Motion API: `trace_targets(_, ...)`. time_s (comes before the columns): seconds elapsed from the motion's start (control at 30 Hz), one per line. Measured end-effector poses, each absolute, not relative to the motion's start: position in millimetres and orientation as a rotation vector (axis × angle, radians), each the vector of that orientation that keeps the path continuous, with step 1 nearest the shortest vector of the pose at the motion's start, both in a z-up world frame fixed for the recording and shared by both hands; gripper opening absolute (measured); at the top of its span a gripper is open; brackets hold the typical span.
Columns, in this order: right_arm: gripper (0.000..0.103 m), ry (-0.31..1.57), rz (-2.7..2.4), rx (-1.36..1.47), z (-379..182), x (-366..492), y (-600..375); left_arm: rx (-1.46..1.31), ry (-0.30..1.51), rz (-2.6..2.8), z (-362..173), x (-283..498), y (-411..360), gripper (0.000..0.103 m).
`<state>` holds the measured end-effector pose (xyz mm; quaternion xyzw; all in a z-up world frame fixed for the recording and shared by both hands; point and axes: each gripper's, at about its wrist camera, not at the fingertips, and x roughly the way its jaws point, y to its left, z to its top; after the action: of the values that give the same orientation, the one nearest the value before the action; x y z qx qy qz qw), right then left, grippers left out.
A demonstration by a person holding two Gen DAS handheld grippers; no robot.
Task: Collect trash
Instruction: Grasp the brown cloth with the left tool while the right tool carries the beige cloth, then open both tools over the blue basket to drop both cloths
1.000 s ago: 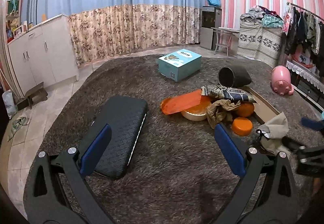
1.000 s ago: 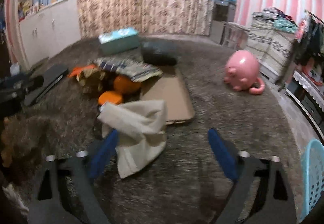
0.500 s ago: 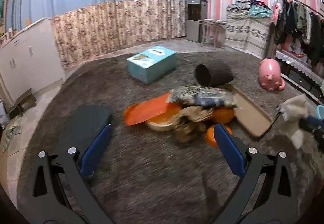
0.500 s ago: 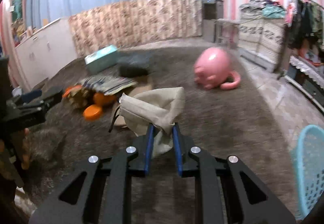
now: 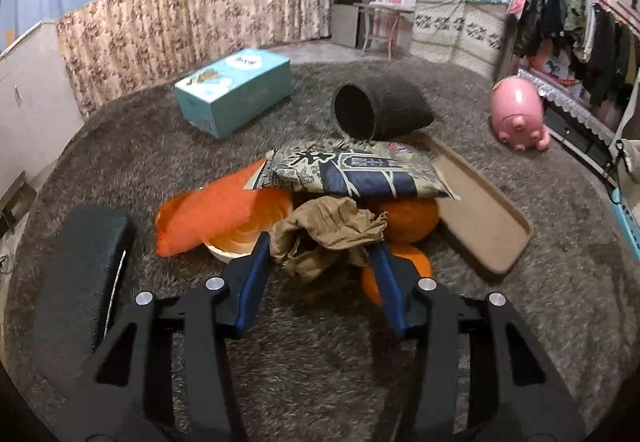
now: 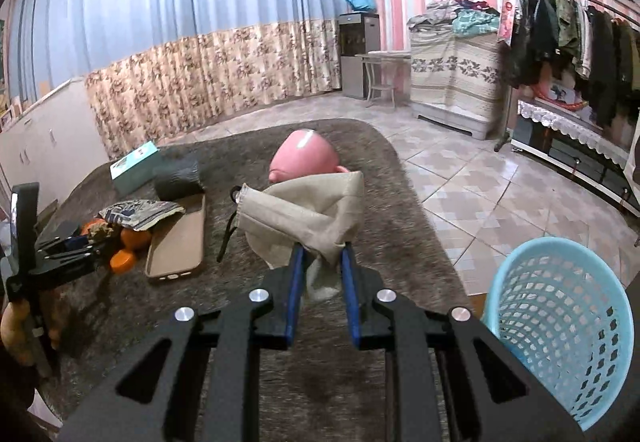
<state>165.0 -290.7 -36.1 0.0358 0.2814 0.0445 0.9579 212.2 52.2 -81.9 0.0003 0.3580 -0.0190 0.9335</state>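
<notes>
Crumpled brown paper (image 5: 326,232) between closing left gripper (image 5: 320,262) jaws.

Far ahead of the left gripper a teal box (image 5: 234,90) lies on the grey rug (image 5: 560,242), with a pink piggy bank (image 5: 518,114) off to its right, a clothes rack (image 5: 576,18) beyond, and floral curtains (image 5: 192,14) along the back wall.
</notes>
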Motion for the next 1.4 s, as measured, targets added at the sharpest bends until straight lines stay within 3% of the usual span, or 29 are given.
trace_targets(0.33,0.02,0.531,-0.002,0.113,-25,143,-337,0.072,0.58,-0.058,-23,175,15,0.047)
trace_targets(0.7,0.02,0.496,-0.218,0.224,-21,115,-419,0.058,0.505,-0.224,19,189,-107,0.048)
trace_targets(0.97,0.02,0.491,-0.387,0.265,-25,92,-478,0.129,0.467,-0.388,14,182,-207,0.048)
trace_targets(1.4,0.019,0.533,-0.498,0.346,-47,70,-539,0.185,0.54,-0.629,-35,171,-351,0.048)
